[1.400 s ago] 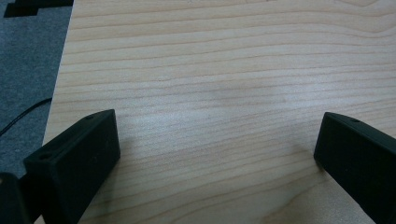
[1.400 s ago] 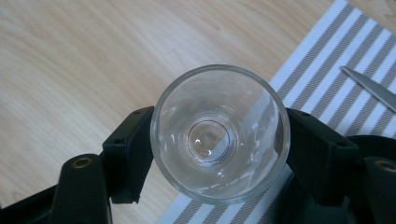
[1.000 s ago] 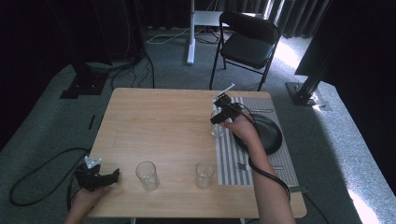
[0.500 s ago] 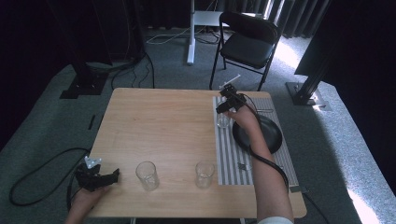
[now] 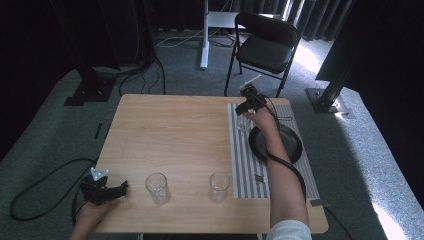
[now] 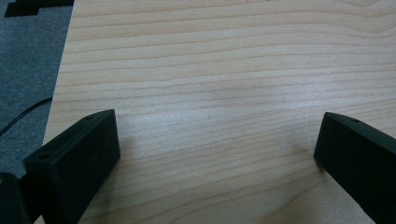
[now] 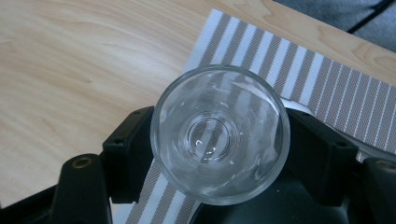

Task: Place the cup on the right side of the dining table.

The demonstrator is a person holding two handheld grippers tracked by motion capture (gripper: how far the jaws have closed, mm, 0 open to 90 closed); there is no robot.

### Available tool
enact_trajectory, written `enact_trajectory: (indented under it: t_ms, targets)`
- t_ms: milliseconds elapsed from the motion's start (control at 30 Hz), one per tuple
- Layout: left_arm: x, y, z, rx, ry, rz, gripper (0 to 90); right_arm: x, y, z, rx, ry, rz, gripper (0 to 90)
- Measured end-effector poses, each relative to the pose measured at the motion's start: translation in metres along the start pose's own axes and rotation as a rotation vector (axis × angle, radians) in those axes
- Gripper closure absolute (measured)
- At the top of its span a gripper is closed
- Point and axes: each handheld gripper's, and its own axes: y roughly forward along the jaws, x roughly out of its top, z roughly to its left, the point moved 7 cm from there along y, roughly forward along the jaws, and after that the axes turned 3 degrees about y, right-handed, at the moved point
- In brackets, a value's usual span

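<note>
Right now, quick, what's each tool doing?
Left tool: open, jaws wide apart over bare table, holding nothing.
Right tool: closed on the clear glass, one jaw on each side, above the striped mat.

The table [image 5: 175, 140] is pale wood with fine grain and a smooth, faintly sheened top. The striped mat [image 7: 299, 70] looks like woven cloth or mesh, matt. The glass [image 7: 219, 133] between the right gripper's [image 7: 219, 154] jaws is clear and glossy; both grippers' jaws look like matt black plastic, the left gripper [image 6: 217, 154] included. The plate [image 5: 295, 145] is smooth and black.
</note>
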Motion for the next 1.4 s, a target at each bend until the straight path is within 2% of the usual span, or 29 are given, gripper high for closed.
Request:
enact_trajectory:
  t_ms: [100, 333, 400, 533, 733, 767, 933, 1033, 1200, 1400]
  targets:
    - [0.000, 0.000, 0.000, 0.001, -0.002, -0.001, 0.6, 0.001, 0.006, -0.004, -0.009, 0.018, 0.006, 28.0]
    - [-0.001, 0.000, 0.000, 0.003, -0.005, -0.001, 0.6, 0.005, 0.013, -0.006, -0.014, 0.011, 0.027, 28.0]
    - [-0.001, 0.000, 0.000, 0.003, -0.005, -0.001, 0.6, 0.006, 0.015, -0.007, -0.008, 0.033, 0.029, 28.0]
    - [-0.001, 0.000, 0.000, 0.003, -0.005, -0.001, 0.6, 0.002, 0.023, -0.008, -0.009, 0.026, 0.058, 28.0]
    - [-0.001, -0.001, 0.000, 0.004, -0.005, -0.001, 0.6, 0.001, 0.025, -0.009, 0.000, 0.041, 0.052, 28.0]
    - [-0.001, -0.001, 0.000, 0.004, -0.005, -0.001, 0.6, 0.001, 0.025, -0.010, 0.004, 0.062, 0.049, 27.9]
    - [-0.001, -0.001, 0.000, 0.004, -0.006, -0.001, 0.6, -0.001, 0.025, -0.012, 0.009, 0.082, 0.049, 27.6]
    - [-0.001, -0.001, 0.000, 0.004, -0.006, -0.001, 0.6, -0.003, 0.024, -0.013, 0.005, 0.080, 0.042, 25.0]
    - [-0.001, -0.001, 0.000, 0.005, -0.006, -0.002, 0.6, -0.009, 0.023, -0.012, 0.019, 0.105, 0.036, 16.3]
    - [-0.001, -0.001, 0.000, 0.005, -0.006, -0.001, 0.6, -0.016, 0.023, -0.010, 0.038, 0.117, 0.036, 14.7]
